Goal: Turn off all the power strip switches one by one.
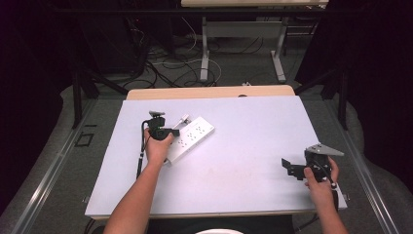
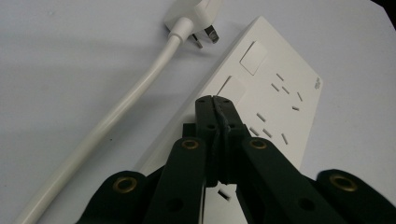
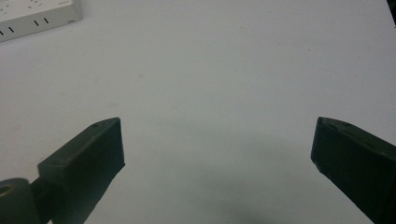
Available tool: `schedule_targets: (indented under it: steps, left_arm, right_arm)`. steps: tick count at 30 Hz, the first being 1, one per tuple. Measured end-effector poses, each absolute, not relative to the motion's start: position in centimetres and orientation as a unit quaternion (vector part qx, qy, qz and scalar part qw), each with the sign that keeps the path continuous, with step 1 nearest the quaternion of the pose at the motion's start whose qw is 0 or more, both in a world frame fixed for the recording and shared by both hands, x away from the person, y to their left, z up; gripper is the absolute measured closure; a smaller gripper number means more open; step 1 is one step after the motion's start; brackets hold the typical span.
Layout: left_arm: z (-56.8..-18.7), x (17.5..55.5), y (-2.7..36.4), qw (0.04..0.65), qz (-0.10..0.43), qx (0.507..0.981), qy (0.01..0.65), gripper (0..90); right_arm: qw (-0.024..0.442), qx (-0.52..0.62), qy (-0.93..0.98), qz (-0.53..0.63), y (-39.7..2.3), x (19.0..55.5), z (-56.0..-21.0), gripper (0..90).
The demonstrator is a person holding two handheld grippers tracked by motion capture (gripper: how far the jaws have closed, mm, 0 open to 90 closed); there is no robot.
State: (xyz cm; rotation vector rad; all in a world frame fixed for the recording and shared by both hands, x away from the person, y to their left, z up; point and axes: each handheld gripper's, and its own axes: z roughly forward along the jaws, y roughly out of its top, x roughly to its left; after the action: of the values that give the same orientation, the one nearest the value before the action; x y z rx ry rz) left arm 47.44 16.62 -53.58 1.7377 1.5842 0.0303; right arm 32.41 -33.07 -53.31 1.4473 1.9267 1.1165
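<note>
One white power strip (image 1: 191,138) lies on the tabletop (image 1: 243,146), set at a slant left of centre and nearer the far edge than the near one. One white plug (image 2: 198,14) on one white cable (image 2: 116,112) rests on the sheet just beside the strip's far end, its prongs pointing toward the strip; whether they touch it I cannot tell. I count two square switches (image 2: 252,58) on the strip's face in the left gripper view, with socket slots beside them.

I hold two grippers. My left gripper (image 2: 214,100) is clenched, its jaws pressed flat together with nothing between them, the tips poised over the strip by the nearer switch; contact with the face is hard to judge from this angle. My right gripper (image 1: 286,166) is spread wide and grasps nothing, hovering near the tabletop's right edge and near corner, well apart from the strip.

The whole right half of the tabletop and the strip of surface along the near edge lie bare. The strip sits well in from every edge.
</note>
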Motion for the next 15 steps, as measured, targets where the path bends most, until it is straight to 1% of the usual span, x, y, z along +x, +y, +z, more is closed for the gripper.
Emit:
schedule_targets:
  steps: [3, 9, 15]
  left_arm:
    - [-53.65, 47.46, 16.43, 0.389, 0.018, 0.677, 0.624, 90.0]
    - [-53.49, 47.72, 16.32, 0.382, 0.020, 0.685, 0.620, 90.0]
    - [-53.20, 47.75, 15.92, 0.388, 0.024, 0.682, 0.620, 90.0]
  right_arm:
    - [0.240, 0.529, 0.704, 0.408, -33.08, 32.41, -53.33, 2.1]
    - [0.247, 0.528, 0.703, 0.409, -33.13, 32.46, -53.39, 2.0]
    - [0.249, 0.528, 0.702, 0.409, -33.15, 32.46, -53.38, 2.0]
